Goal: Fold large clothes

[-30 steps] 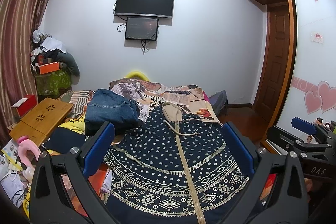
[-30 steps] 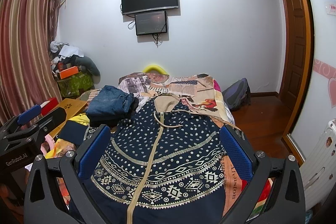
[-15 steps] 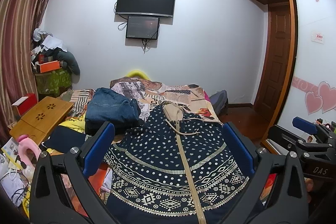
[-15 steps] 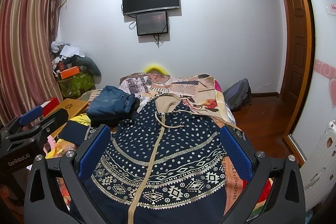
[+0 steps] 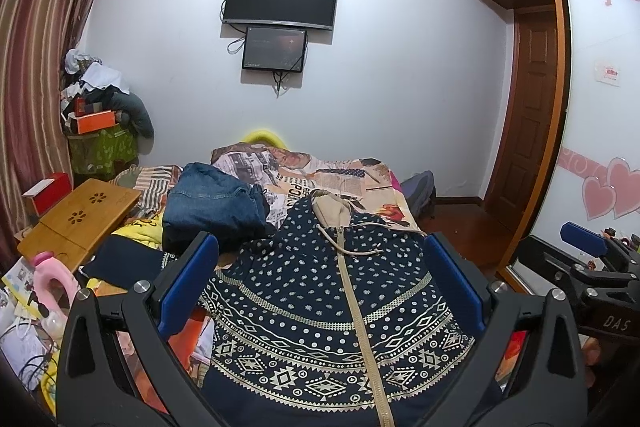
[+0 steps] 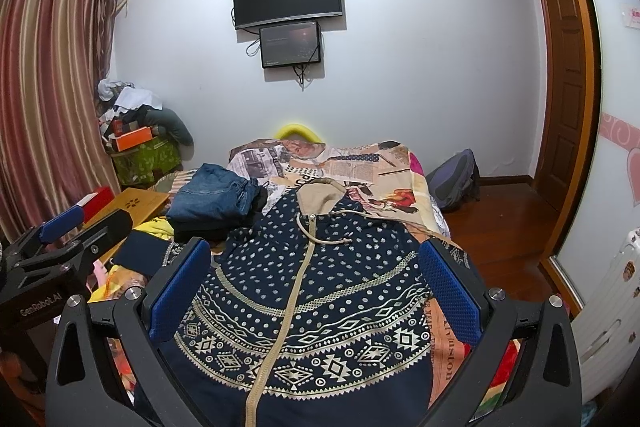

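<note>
While nothing is yet gripped, the hoodie [image 5: 320, 291] lies spread front-up on the bed [image 5: 360, 175], zipper closed, its beige hood [image 5: 332, 207] pointing toward the far wall. Left of the hoodie, a wooden lap tray [image 5: 80, 219] sits at the bed's edge, and nearer the hoodie a stack of folded jeans [image 5: 212, 207] rests just beside its upper left side. The left gripper [image 5: 320, 283] hovers above the hoodie's lower half with its blue pads spread wide, holding nothing. The right gripper [image 6: 316, 283] does likewise, spread wide and empty, over the same part of the hoodie. Right of the hoodie, the patterned bedcover runs to the bed's edge, with a backpack [image 6: 456, 183] on the floor beyond.

Judging by this, the fold has not begun; this looks like the approach before the first grasp. The next move likely calls for each gripper to drop to one side of the hoodie, at a sleeve or the hem corners, and pinch only the fabric, not the bedcover beneath. The left sleeve seems partly tucked toward the jeans, so it may need pulling clear first.
</note>
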